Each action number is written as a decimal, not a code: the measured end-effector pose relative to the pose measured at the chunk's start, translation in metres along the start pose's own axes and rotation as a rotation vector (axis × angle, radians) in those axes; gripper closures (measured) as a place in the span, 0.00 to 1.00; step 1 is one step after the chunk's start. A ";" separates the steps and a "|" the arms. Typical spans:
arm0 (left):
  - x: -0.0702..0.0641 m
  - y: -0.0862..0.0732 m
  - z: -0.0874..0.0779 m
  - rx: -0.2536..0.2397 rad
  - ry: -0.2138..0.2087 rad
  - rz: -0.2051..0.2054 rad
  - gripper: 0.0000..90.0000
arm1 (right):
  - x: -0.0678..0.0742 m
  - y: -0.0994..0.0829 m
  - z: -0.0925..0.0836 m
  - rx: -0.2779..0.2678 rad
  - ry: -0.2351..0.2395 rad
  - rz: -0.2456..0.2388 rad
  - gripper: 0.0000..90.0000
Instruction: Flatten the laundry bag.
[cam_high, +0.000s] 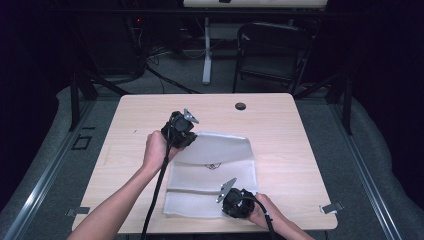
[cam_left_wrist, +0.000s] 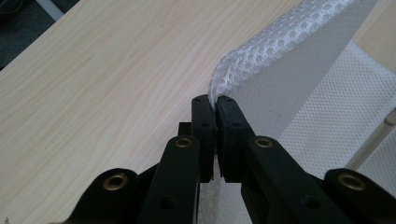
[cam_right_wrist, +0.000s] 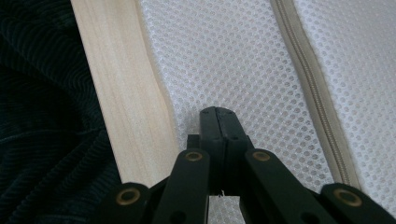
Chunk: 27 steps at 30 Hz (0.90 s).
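On the pale wooden bench (cam_high: 125, 150), toward its near edge, lies the white mesh laundry bag (cam_high: 220, 165) I am working with, its beige zipper (cam_right_wrist: 313, 88) running across the netting. My left gripper (cam_left_wrist: 215, 103) has its jaws pinched together on the bag's far left corner, and that corner stands lifted off the wood, the fabric curling up and over in a folded flap (the left gripper view shows the netting rising straight out from between the tips). My right gripper (cam_right_wrist: 217, 112) sits at the bag's near edge, just beside the bench's front rim; its jaws are closed tight with the tips pressed down against the mesh, though I cannot tell whether any fabric is caught between them. From the high view both of my hands hold the gripper bodies, cables trailing back toward me. A small dark round disc (cam_high: 240, 106) rests near the far edge of the bench, well apart from the bag.
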<state>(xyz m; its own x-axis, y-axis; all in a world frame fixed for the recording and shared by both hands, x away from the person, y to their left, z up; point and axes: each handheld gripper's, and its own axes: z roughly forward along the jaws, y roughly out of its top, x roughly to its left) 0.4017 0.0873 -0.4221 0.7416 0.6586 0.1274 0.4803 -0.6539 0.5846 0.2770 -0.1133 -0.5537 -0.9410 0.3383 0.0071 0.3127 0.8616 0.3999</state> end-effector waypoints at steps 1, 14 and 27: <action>0.001 0.001 0.001 -0.001 0.002 -0.002 0.96 | 0.000 0.000 0.000 -0.001 0.002 0.001 1.00; 0.012 0.013 0.018 -0.027 0.039 -0.024 0.96 | -0.001 0.000 -0.001 0.004 0.020 0.012 1.00; 0.019 0.026 0.041 -0.035 0.059 -0.047 0.96 | -0.003 -0.001 0.000 -0.004 0.034 0.018 1.00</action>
<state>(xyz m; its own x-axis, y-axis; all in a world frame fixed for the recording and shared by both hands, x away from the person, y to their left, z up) 0.4471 0.0675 -0.4378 0.6895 0.7095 0.1458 0.4964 -0.6095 0.6181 0.2791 -0.1152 -0.5537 -0.9391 0.3406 0.0460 0.3294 0.8539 0.4029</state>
